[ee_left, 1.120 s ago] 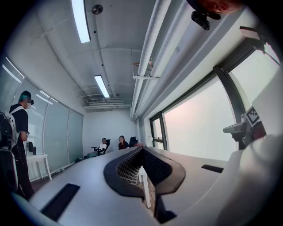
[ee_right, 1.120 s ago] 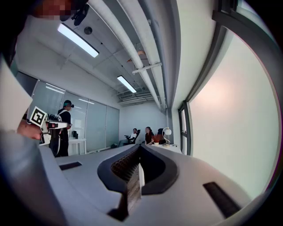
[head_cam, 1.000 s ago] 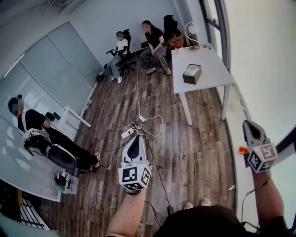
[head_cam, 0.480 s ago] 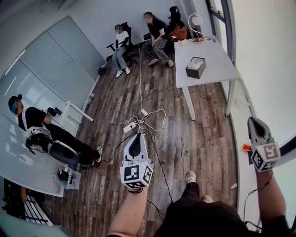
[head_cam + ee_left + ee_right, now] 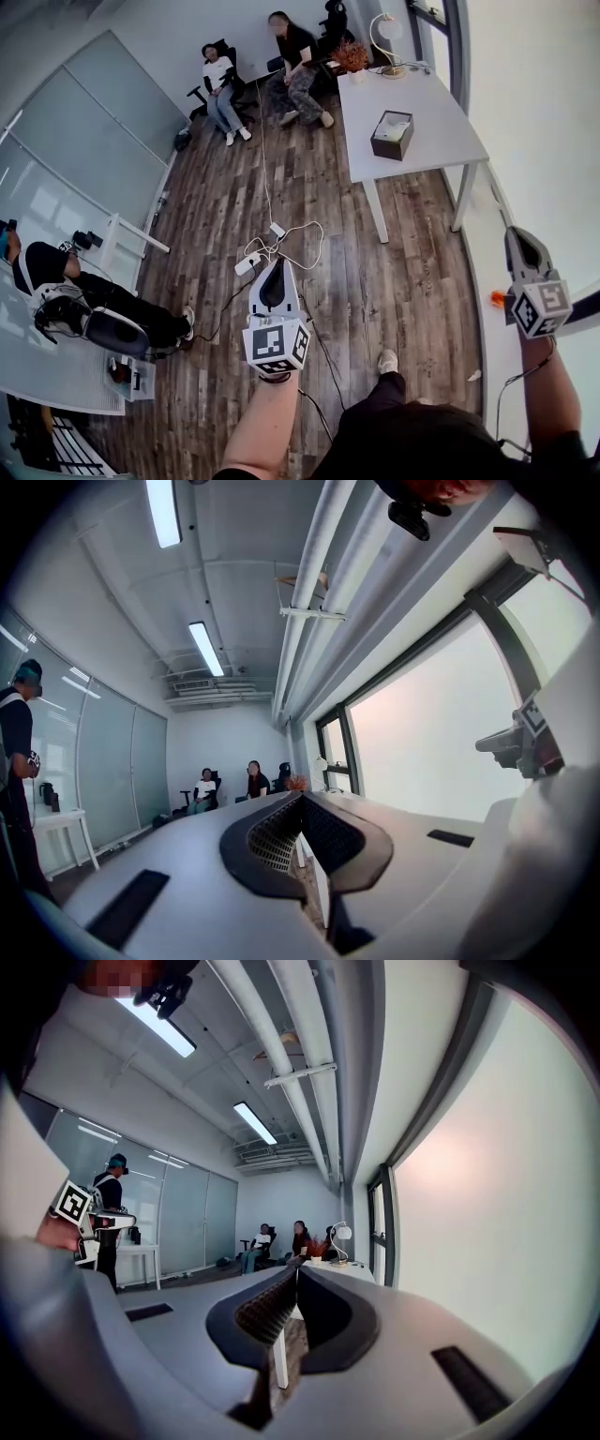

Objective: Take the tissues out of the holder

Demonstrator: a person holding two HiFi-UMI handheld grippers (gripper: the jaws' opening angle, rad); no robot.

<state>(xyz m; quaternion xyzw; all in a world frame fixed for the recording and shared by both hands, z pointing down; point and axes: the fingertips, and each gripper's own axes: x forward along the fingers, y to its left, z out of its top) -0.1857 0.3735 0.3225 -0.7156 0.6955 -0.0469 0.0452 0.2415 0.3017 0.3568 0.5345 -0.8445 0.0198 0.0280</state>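
Holder [image 5: 382, 148]: on table [image 5: 445, 141], one o'clock.
Left gripper [image 5: 274, 266]: jaws pressed together, empty.
Right gripper [image 5: 518, 236]: jaws pressed together, empty.

Office / mtg-room type space. Landmark: long white table [image 5: 441, 141], set along a big window wall [image 5: 441, 733]. At the table's far end: desk lamp [image 5: 390, 28] & small plant [image 5: 353, 56]. Just beyond that end, 2 ppl [image 5: 295, 56] sit by black office chairs [image 5: 336, 17]. Across the room from the table: full-height glass partitions [image 5: 103, 122], w/ another seated person [image 5: 84, 300] & a small white side table [image 5: 131, 239] beside them. Floor btwn table & partitions is wood-look plank [image 5: 394, 272]. A power strip [image 5: 246, 266] w/ loose cables [image 5: 300, 246] lies on it, near the table's legs. Overhead: tube lights [image 5: 204, 649] & exposed pipes [image 5: 309, 602].
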